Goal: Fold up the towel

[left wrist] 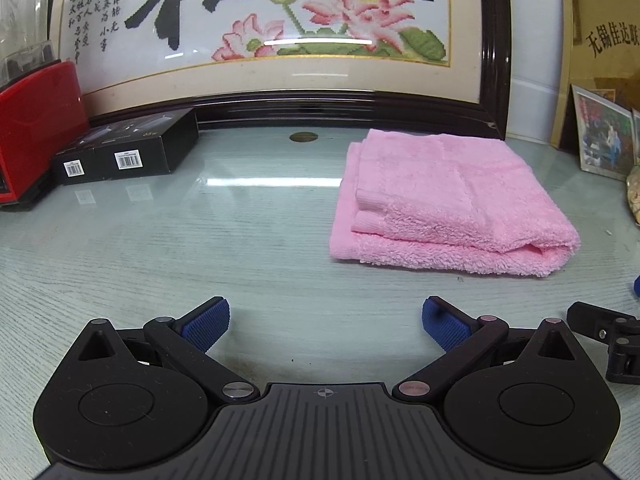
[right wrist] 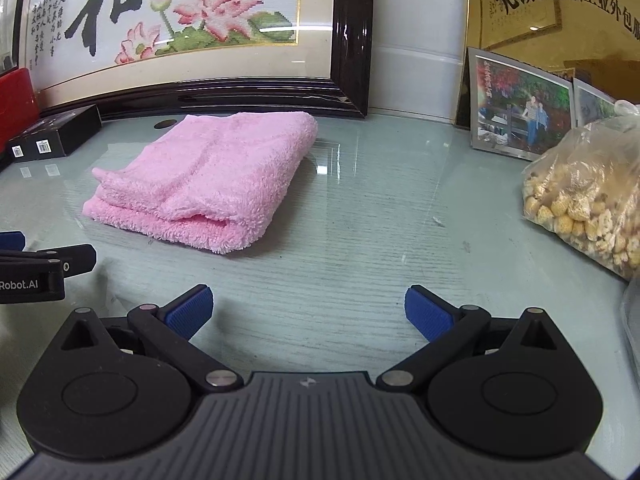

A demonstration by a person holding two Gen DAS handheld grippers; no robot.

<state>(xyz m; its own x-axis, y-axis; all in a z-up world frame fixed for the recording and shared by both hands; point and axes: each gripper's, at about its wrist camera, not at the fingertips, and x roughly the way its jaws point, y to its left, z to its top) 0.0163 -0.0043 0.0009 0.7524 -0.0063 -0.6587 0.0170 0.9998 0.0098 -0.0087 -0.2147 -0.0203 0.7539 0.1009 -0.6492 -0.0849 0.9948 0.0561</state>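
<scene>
A pink fluffy towel (left wrist: 448,204) lies folded into a thick square on the glass-topped table (left wrist: 200,248), ahead and to the right of my left gripper (left wrist: 326,322). That gripper is open, its blue pads wide apart over bare tabletop, well short of the towel. In the right wrist view the same towel (right wrist: 208,176) rests ahead and to the left, its folded layers facing me. My right gripper (right wrist: 308,310) is open too, empty, hovering near the table's front. Part of the right gripper (left wrist: 608,340) shows at the left view's right edge, and the left gripper (right wrist: 44,264) at the right view's left edge.
A large framed lotus embroidery (left wrist: 260,32) leans along the back. Black boxes (left wrist: 128,152) and a red case (left wrist: 36,128) stand at the back left. Framed photos (right wrist: 520,108) and a plastic bag of pale lumpy food (right wrist: 588,192) occupy the right side.
</scene>
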